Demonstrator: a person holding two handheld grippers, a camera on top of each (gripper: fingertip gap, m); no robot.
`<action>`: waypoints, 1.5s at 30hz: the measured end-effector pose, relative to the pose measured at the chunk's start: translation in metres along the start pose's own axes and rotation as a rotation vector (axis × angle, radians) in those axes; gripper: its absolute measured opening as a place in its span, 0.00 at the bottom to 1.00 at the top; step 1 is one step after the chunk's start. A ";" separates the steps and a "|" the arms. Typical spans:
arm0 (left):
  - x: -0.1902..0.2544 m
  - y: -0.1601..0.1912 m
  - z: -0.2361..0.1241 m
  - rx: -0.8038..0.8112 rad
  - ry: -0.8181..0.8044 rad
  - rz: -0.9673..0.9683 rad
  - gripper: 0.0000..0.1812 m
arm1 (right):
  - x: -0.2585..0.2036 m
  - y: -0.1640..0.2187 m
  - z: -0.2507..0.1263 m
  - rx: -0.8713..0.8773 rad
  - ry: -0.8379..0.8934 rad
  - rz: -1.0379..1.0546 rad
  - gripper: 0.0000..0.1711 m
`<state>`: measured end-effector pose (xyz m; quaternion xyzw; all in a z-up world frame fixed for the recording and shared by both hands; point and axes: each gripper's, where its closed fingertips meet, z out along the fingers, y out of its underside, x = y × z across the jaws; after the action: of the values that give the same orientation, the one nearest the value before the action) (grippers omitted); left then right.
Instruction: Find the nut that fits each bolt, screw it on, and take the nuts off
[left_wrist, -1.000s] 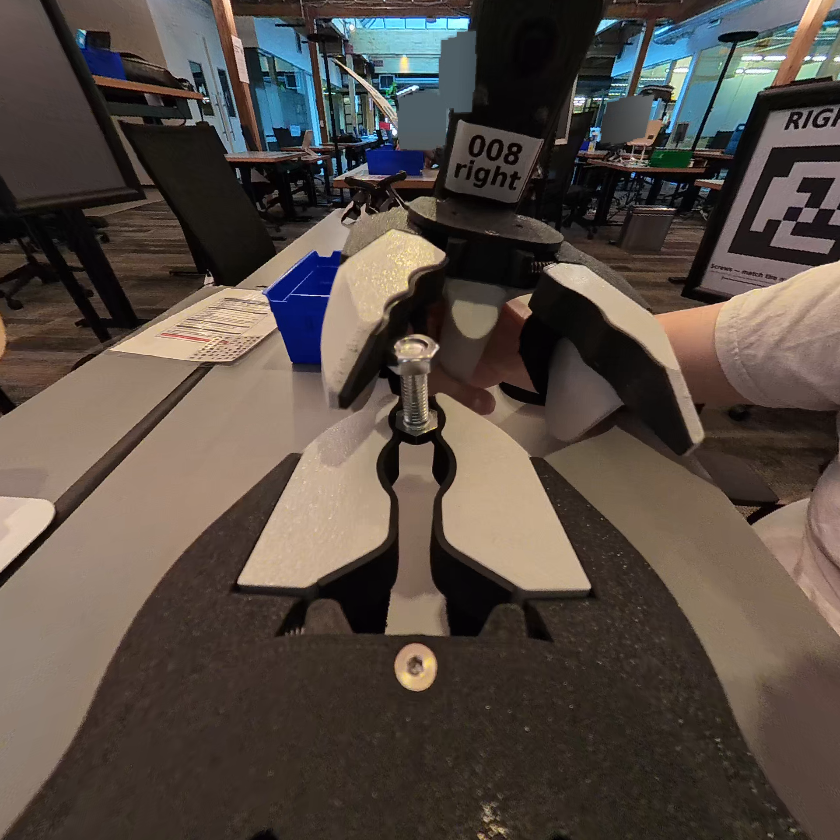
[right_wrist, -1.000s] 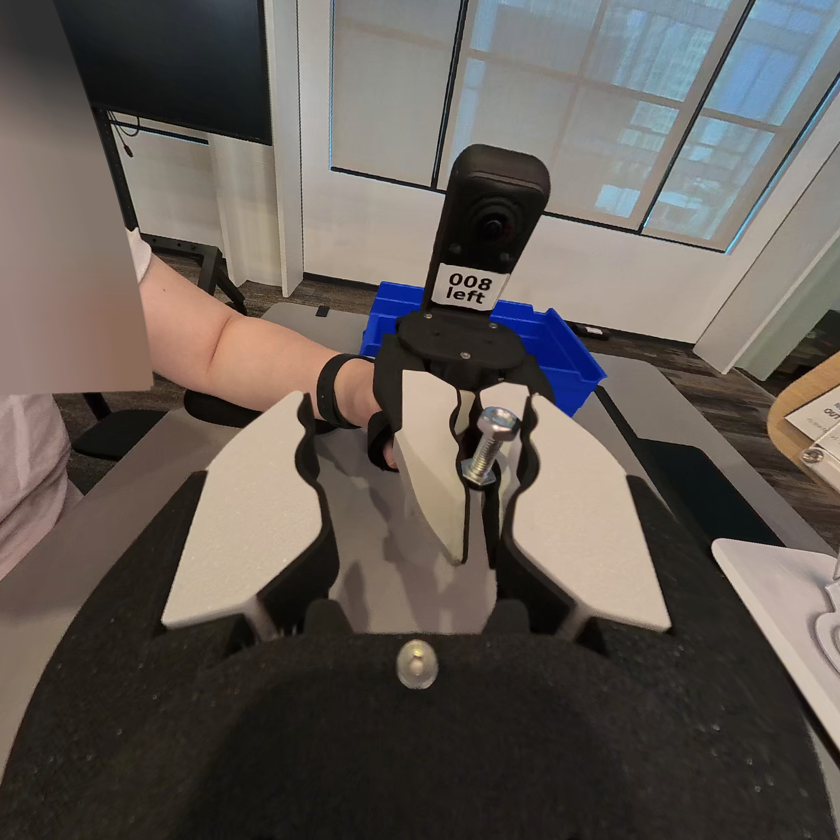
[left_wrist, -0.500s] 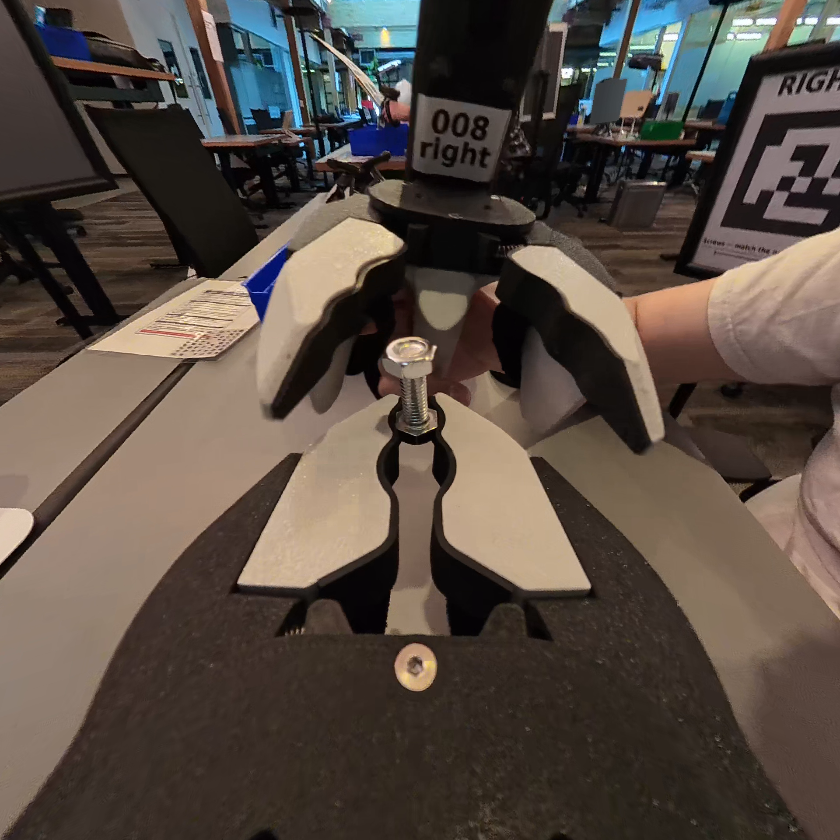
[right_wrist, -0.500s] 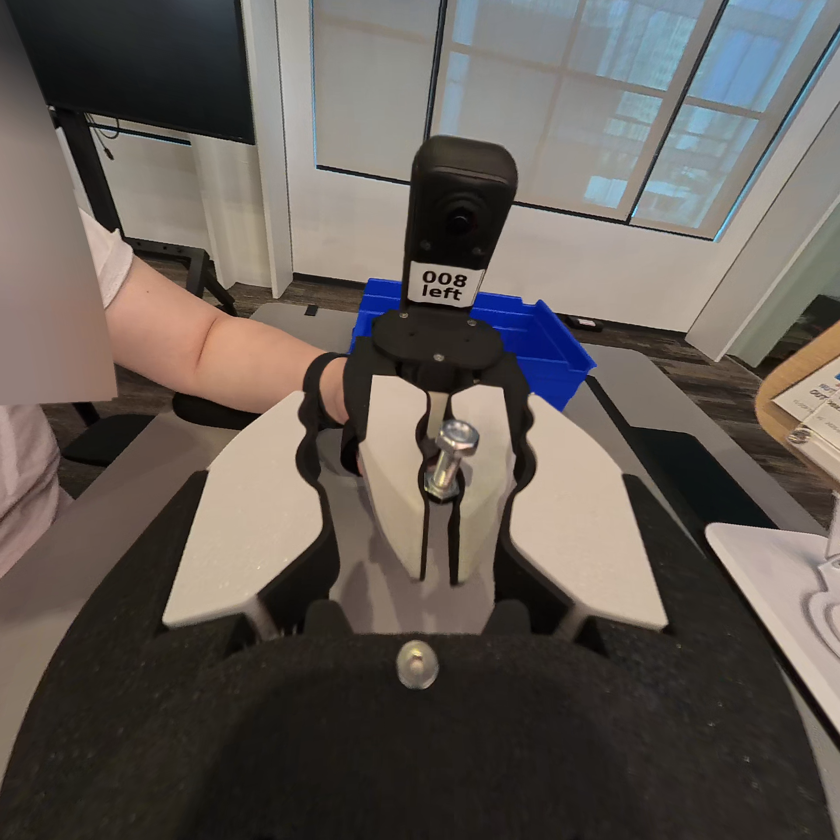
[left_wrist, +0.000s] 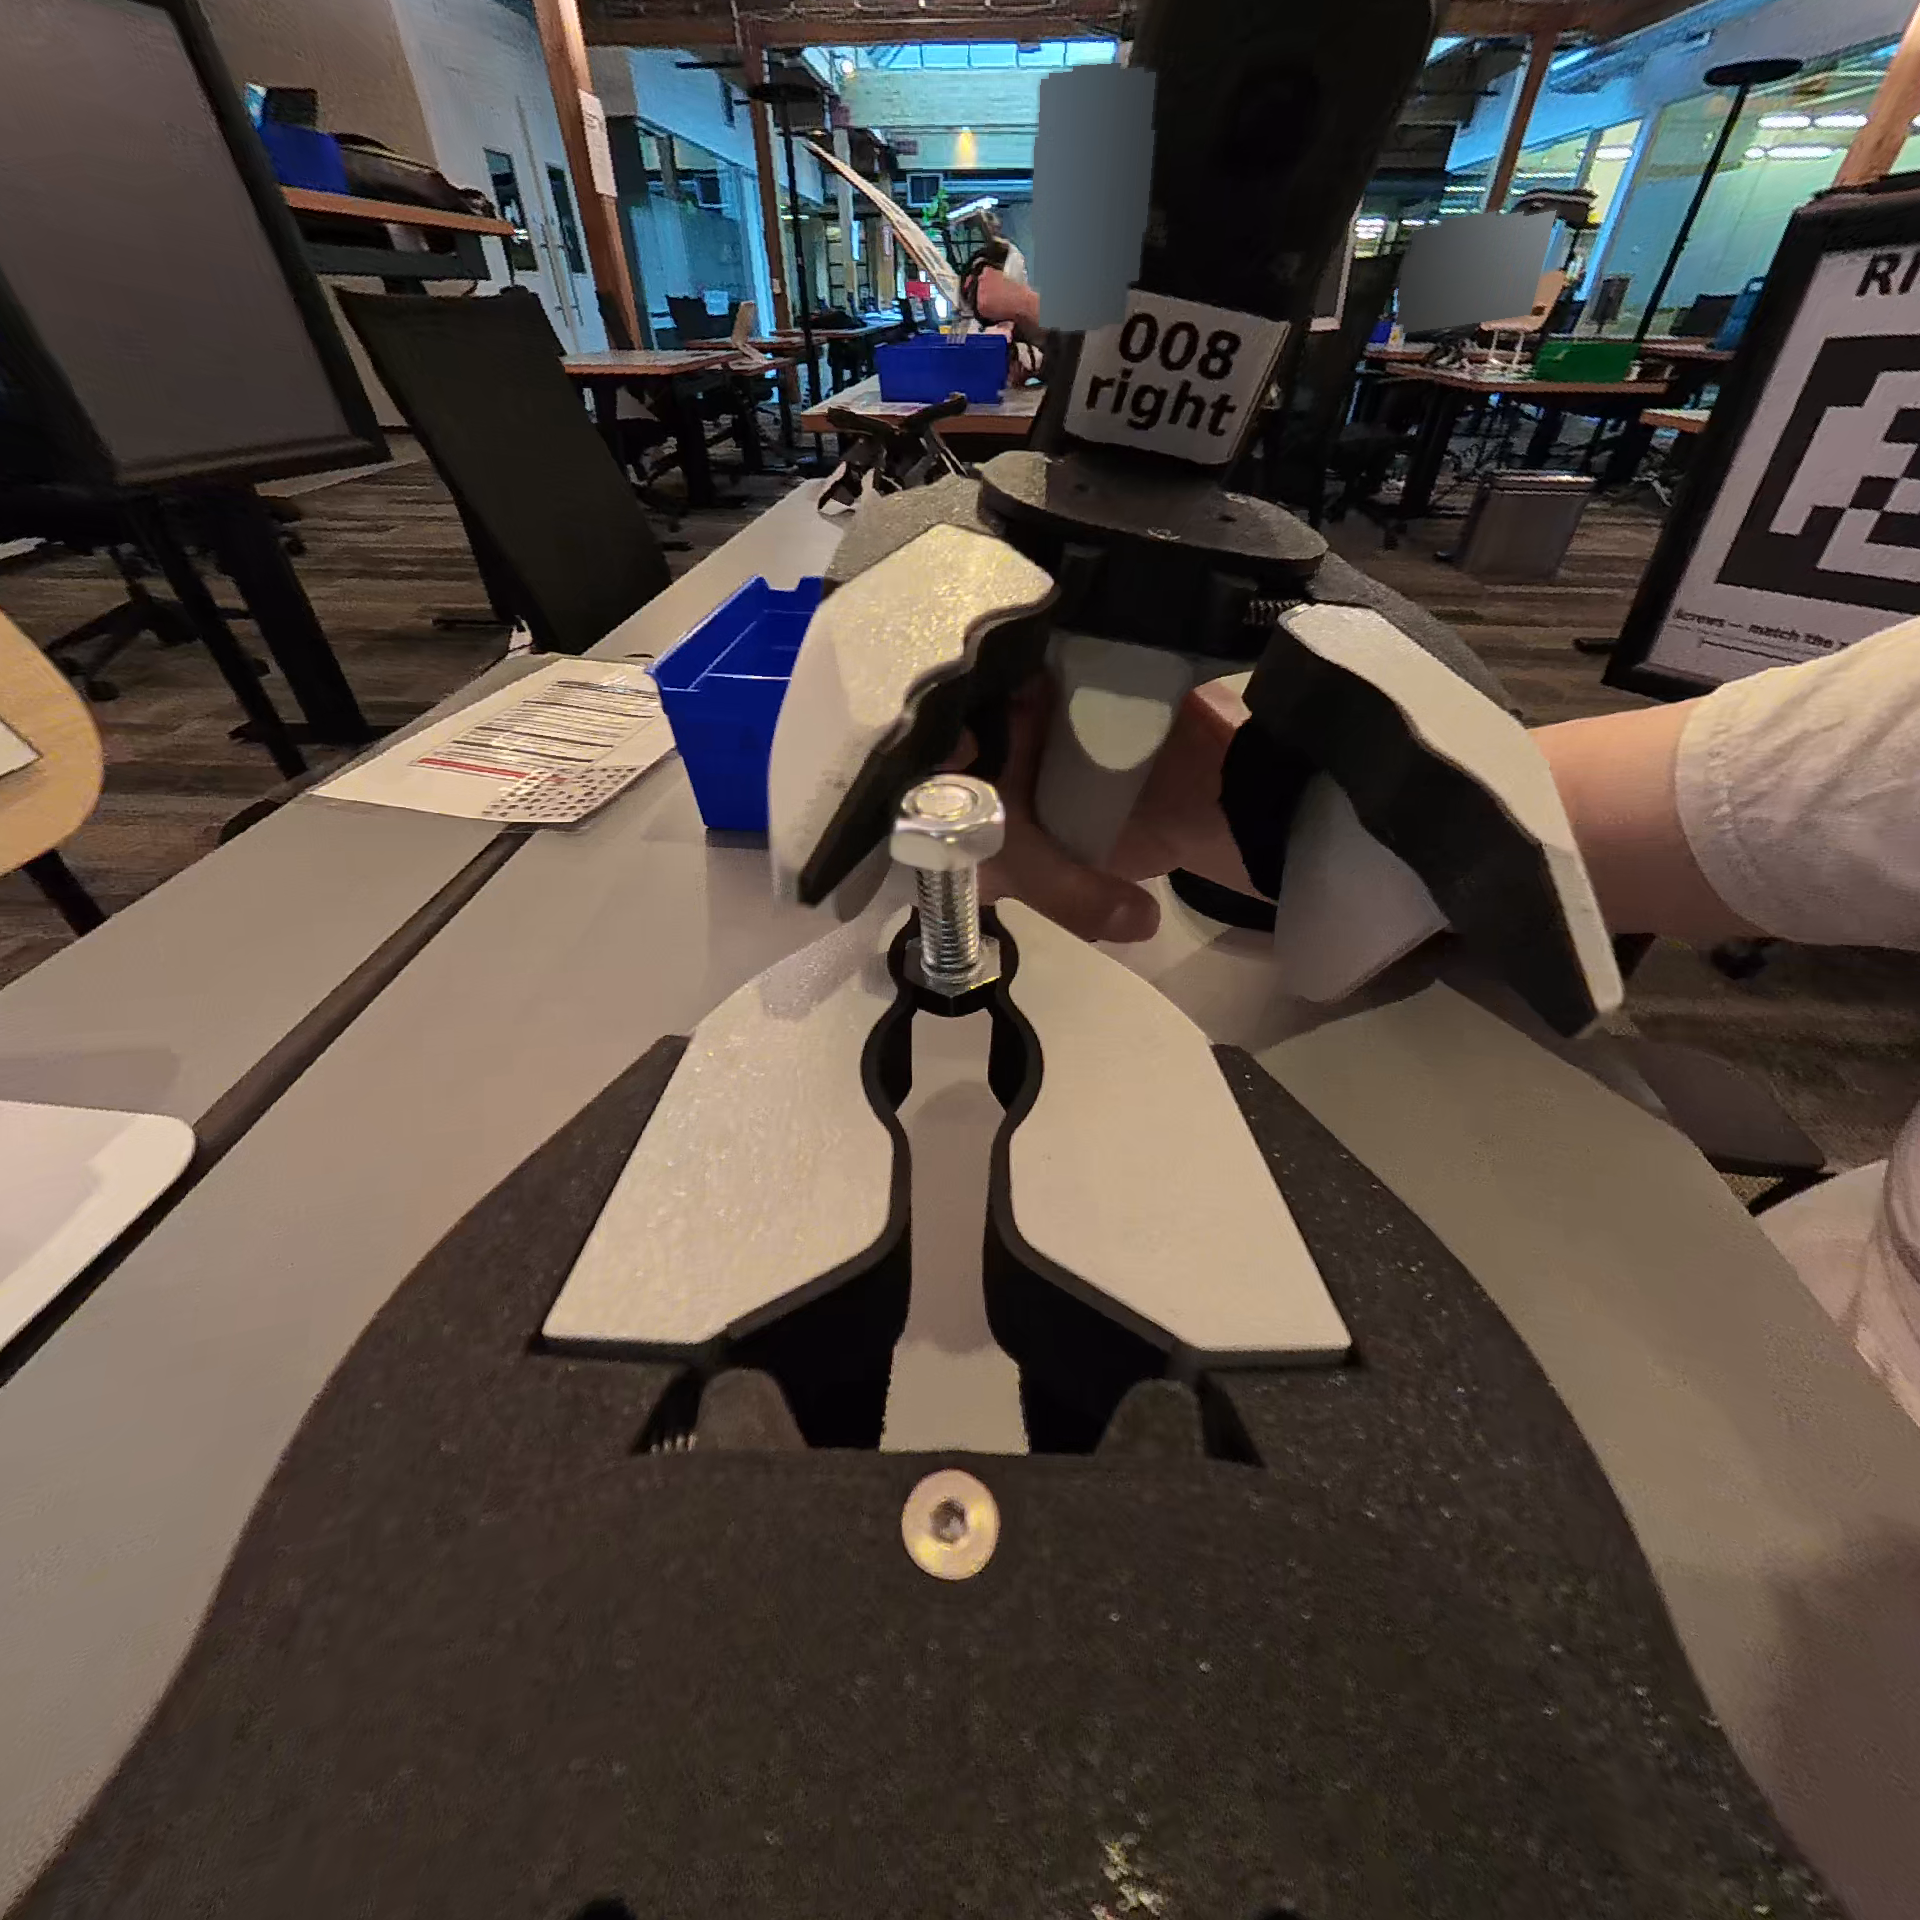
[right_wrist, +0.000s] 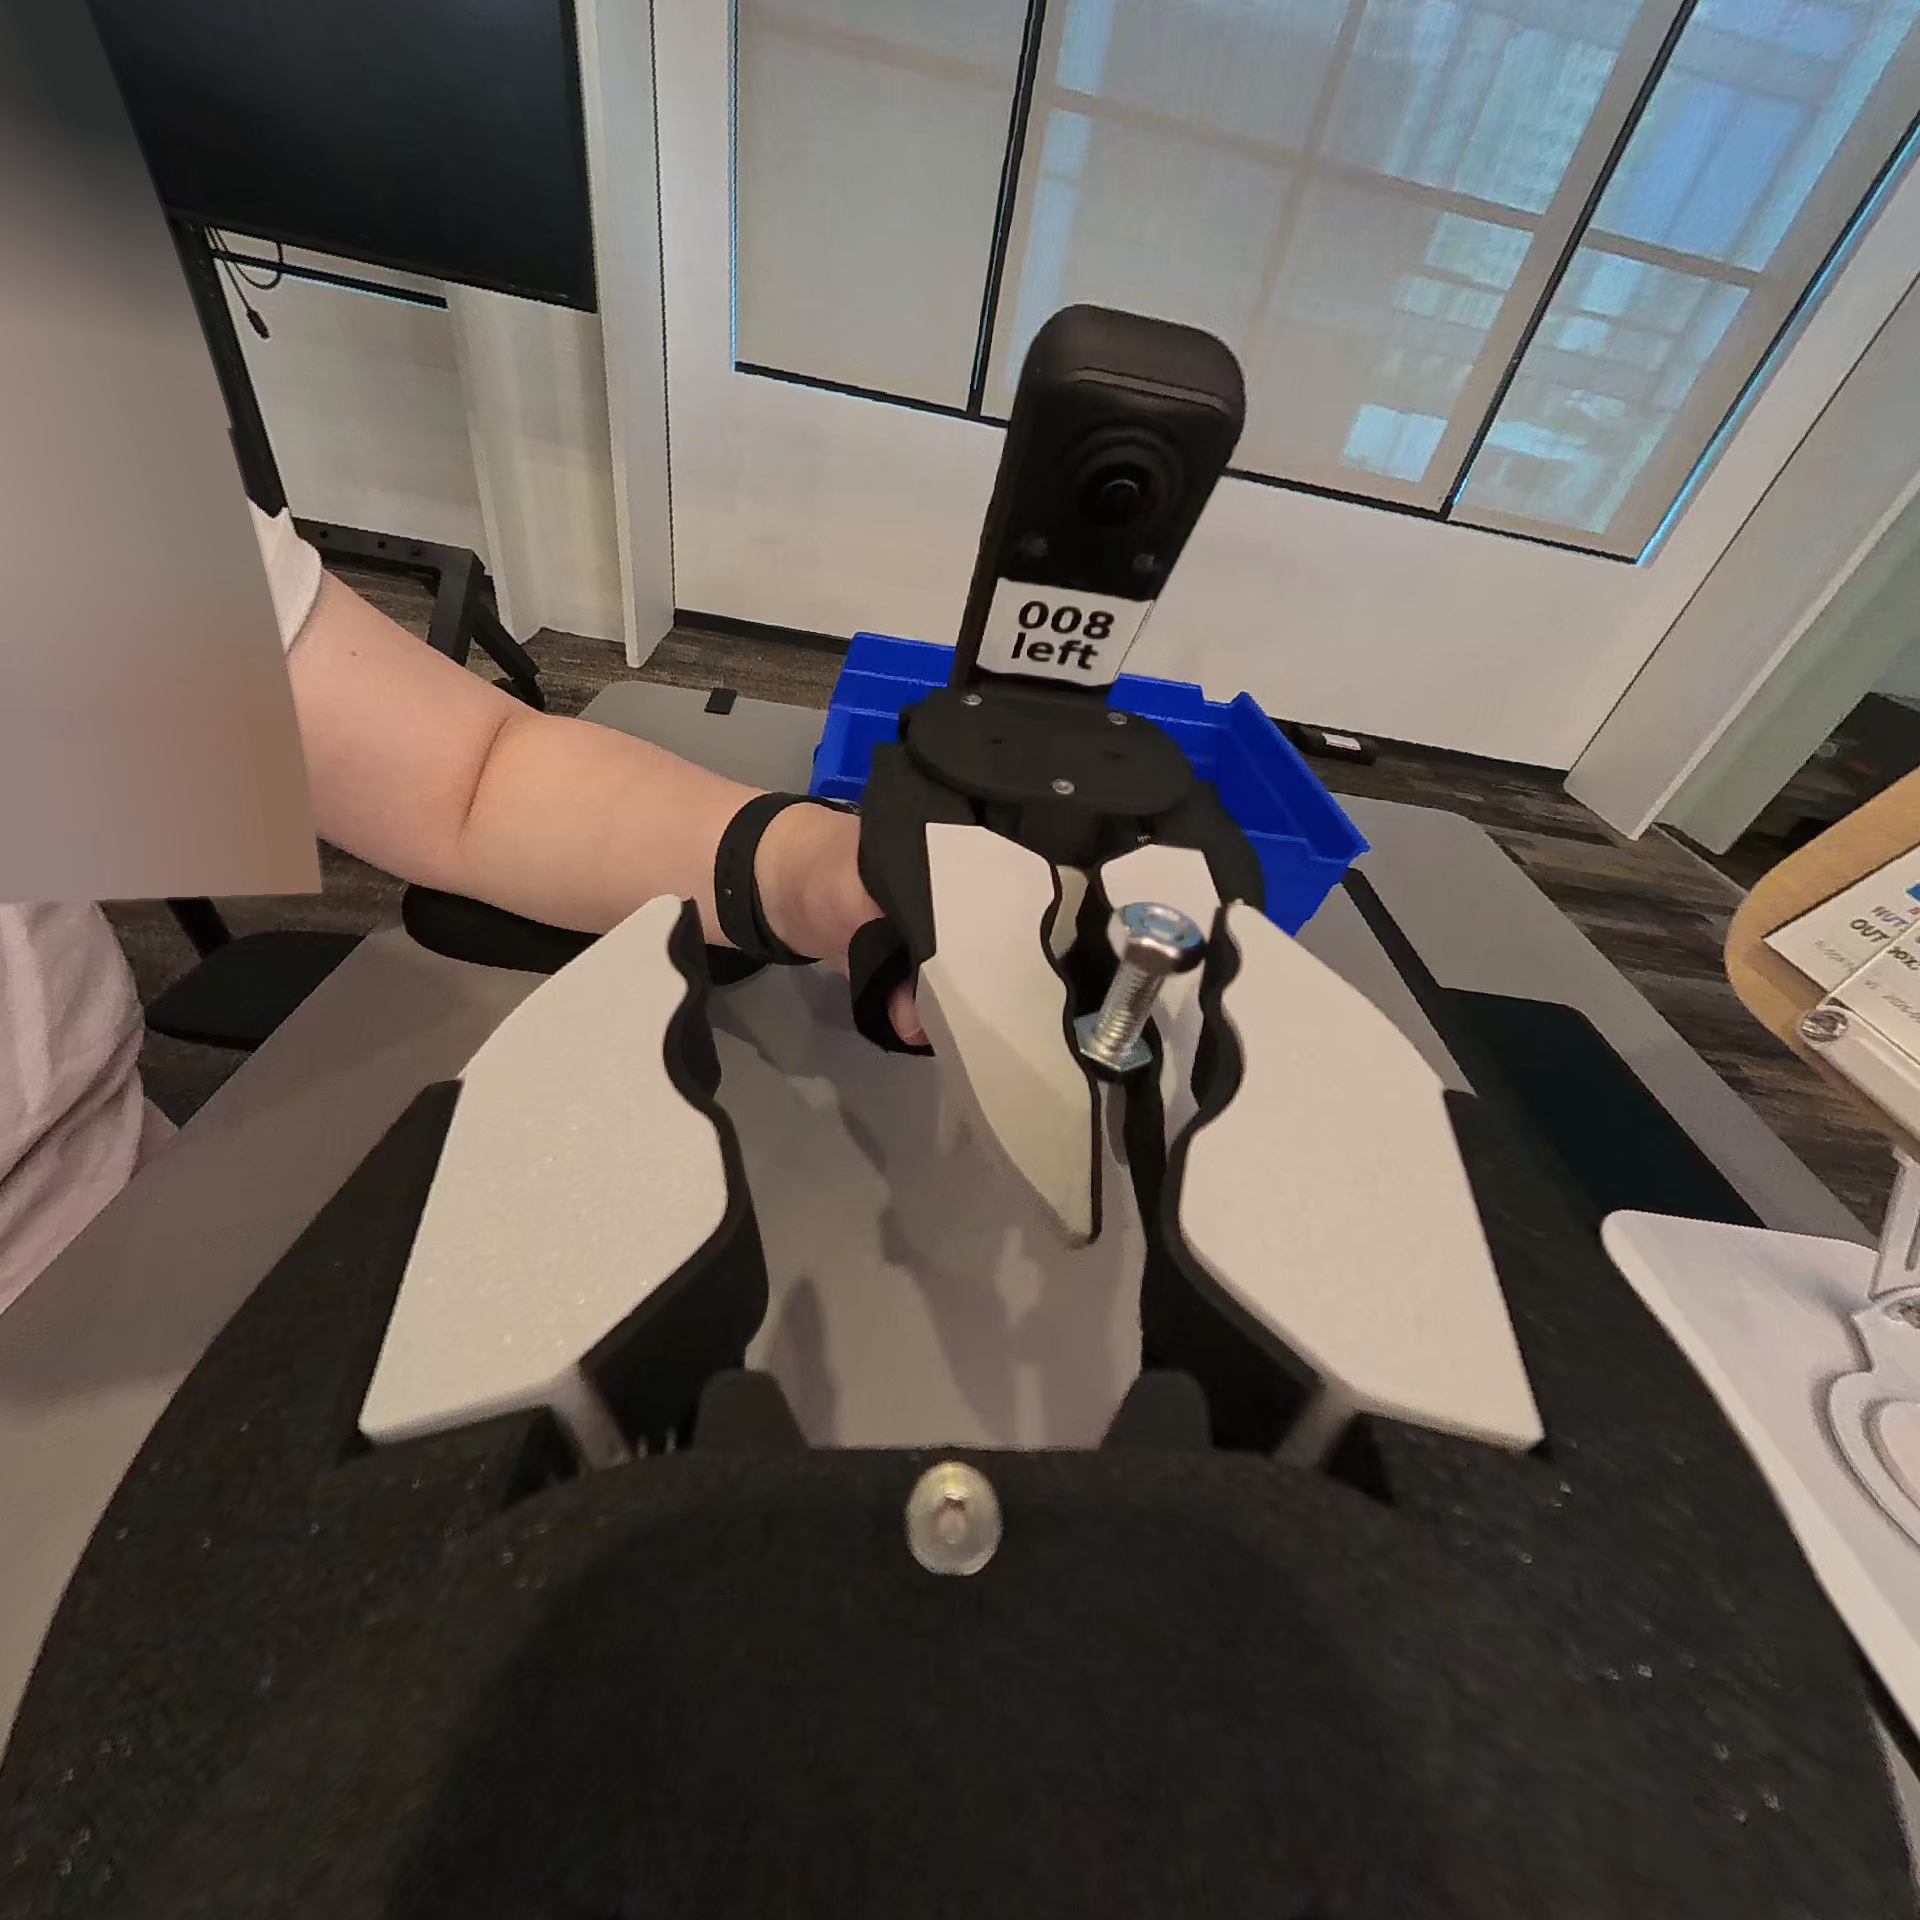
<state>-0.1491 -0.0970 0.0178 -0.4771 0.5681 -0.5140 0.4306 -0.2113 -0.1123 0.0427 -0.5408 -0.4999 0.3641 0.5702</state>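
Left gripper (left_wrist: 951, 997) clamps the nut (left_wrist: 951, 971), bolt (left_wrist: 948, 883) upright; right gripper (right_wrist: 951, 1039) spread wide. Judged mid-turning: next, grasp the bolt head.

colours seen on the table

the bolt (left_wrist: 948, 831) and its nut (left_wrist: 951, 971) are shiny silver. the left gripper (left_wrist: 951, 987) has pale grey fingers with black edges on a black grainy body; the right gripper (right_wrist: 956, 997) looks the same. the bin (left_wrist: 732, 691) at middle left is bright blue. the table (left_wrist: 364, 997) is plain grey. the board (left_wrist: 1849, 416) at upper right has a black and white square pattern.
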 end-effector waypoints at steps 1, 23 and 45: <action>-0.002 -0.001 -0.002 0.003 -0.009 -0.004 0.05 | 0.001 -0.001 -0.001 0.004 0.001 0.003 0.52; 0.011 0.000 0.006 -0.006 0.031 0.014 0.05 | -0.008 0.002 0.011 0.003 -0.013 0.009 0.56; 0.015 0.006 0.012 -0.027 0.050 0.008 0.05 | 0.001 -0.002 0.004 0.030 0.015 0.039 0.55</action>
<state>-0.1407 -0.1137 0.0111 -0.4675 0.5876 -0.5163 0.4118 -0.2155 -0.1106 0.0445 -0.5446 -0.4794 0.3783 0.5748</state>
